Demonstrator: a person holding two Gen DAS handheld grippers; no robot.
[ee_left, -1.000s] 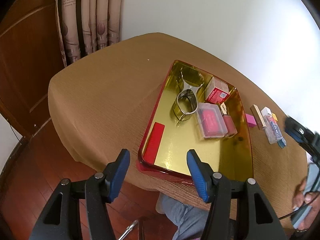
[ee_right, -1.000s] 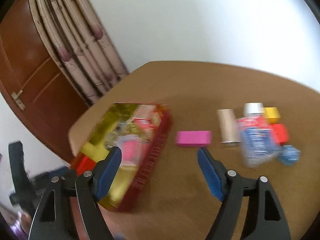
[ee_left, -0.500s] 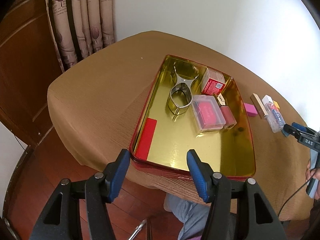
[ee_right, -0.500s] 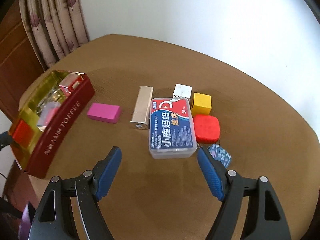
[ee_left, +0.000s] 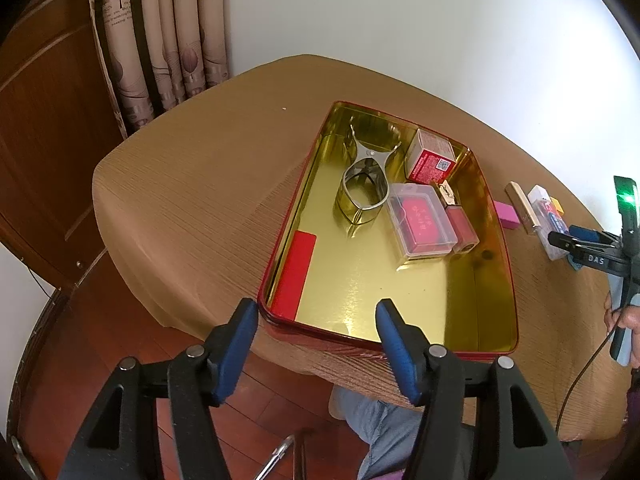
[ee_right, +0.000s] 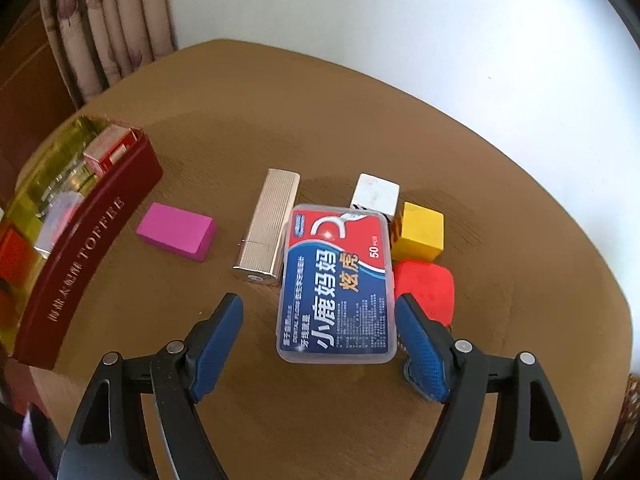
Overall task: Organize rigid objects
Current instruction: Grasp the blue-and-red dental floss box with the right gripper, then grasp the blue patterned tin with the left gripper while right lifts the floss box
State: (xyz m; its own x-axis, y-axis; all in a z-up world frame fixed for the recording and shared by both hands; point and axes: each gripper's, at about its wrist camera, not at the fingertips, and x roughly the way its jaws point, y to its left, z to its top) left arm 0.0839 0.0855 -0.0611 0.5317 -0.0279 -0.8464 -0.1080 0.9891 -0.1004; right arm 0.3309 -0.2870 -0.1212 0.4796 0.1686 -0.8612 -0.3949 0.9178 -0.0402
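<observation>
A red tin with a gold inside (ee_left: 496,280) lies on the brown table; it holds a metal clip (ee_left: 364,188), a red carton (ee_left: 430,156), a clear case (ee_left: 420,224) and a red card (ee_left: 294,276). My left gripper (ee_left: 316,344) is open and empty, at the tin's near edge. My right gripper (ee_right: 320,344) is open, its jaws on either side of the near end of a clear dental floss box (ee_right: 338,288). Around the box lie a pink block (ee_right: 176,230), a gold ribbed case (ee_right: 270,226), a white cube (ee_right: 376,194), a yellow cube (ee_right: 418,232) and a red block (ee_right: 426,288).
The tin's red side wall (ee_right: 80,264) stands left of the loose items in the right wrist view. A curtain (ee_left: 160,40) and a wooden door (ee_left: 44,128) are behind the table's far left. The table edge (ee_left: 168,312) drops to a wooden floor.
My right gripper has swung right from the tin and come down close over the dental floss box. My left gripper has drawn nearer the tin's near edge.
</observation>
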